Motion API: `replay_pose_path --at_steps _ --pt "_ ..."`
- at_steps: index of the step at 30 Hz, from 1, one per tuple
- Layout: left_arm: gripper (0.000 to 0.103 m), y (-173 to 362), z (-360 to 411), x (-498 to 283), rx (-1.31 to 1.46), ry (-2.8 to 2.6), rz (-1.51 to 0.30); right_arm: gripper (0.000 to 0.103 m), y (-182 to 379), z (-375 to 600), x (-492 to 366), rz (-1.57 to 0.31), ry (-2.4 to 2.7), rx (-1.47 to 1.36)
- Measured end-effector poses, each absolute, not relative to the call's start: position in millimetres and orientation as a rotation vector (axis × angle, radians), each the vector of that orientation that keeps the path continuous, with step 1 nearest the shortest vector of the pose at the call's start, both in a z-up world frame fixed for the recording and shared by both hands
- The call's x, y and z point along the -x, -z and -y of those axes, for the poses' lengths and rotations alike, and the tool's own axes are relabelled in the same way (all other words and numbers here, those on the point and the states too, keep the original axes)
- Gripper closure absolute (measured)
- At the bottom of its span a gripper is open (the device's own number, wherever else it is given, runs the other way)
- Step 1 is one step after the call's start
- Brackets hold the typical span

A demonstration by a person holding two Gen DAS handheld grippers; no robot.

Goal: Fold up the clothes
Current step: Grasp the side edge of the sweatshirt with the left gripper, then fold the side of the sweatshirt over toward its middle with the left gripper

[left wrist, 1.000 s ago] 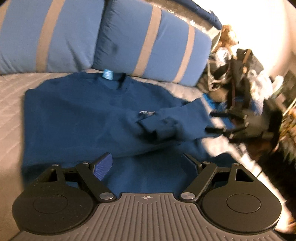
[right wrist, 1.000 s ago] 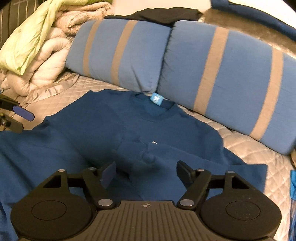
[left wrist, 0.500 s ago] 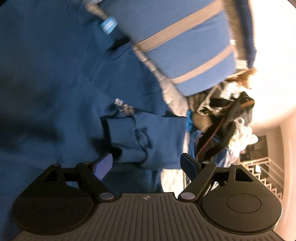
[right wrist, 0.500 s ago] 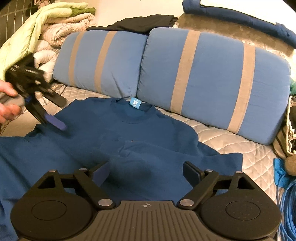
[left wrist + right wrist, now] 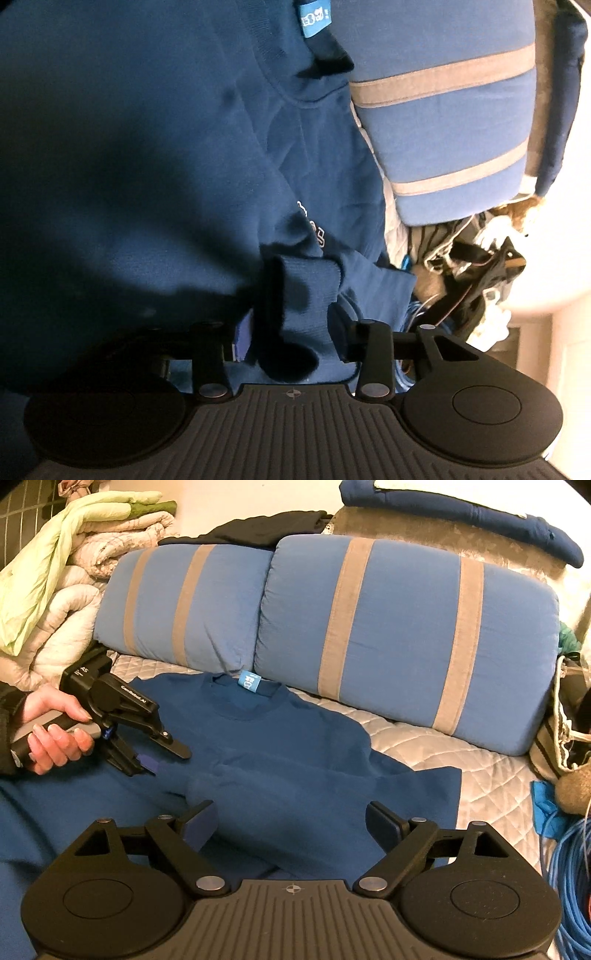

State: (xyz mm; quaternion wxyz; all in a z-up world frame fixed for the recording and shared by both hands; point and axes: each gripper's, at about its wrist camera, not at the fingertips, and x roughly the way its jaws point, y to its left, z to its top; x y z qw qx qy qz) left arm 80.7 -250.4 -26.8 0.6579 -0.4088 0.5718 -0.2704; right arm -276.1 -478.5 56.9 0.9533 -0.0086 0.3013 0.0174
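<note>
left hand-held gripper [image 5: 291,334] has just been closing on the dark blue sweatshirt's ribbed cuff [image 5: 306,295]; right hand-held gripper [image 5: 290,829] gapes empty at six o'clock. a shallow pinch could slip, spoiling the sleeve fold.

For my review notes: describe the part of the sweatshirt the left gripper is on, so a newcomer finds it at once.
Start at the two blue pillows with tan stripes; the blue sweatshirt lies flat before them. Its sleeve is folded across the chest, and the left gripper has just closed on the ribbed cuff, the only knit-ridged band there.
</note>
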Motion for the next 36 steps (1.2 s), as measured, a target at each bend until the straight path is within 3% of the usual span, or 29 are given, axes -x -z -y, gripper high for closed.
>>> replay_pose_path --at_steps 1,2,4,12,22,31,36 --pt "0.067 27 250 -80 0.933 0.615 -1.288 0.015 -56 479 277 -0.611 -0.035 0.016" --pt "0.081 27 251 -80 0.935 0.614 -1.283 0.015 -56 481 276 -0.611 -0.034 0.015" --pt "0.098 25 254 -79 0.923 0.631 -1.266 0.014 -54 482 276 -0.615 -0.028 0.017" --pt "0.098 -32 247 -77 0.899 0.724 -1.119 0.006 -37 486 285 -0.617 0.032 0.095" --pt "0.099 -98 237 -71 0.975 0.788 -0.965 0.003 2 499 286 -0.692 0.169 0.153" --pt "0.099 -129 214 -67 1.013 0.808 -0.880 0.004 23 520 262 -0.682 0.247 -0.050" --pt "0.099 -135 196 -66 1.029 0.793 -0.846 0.015 33 523 249 -0.678 0.310 -0.071"
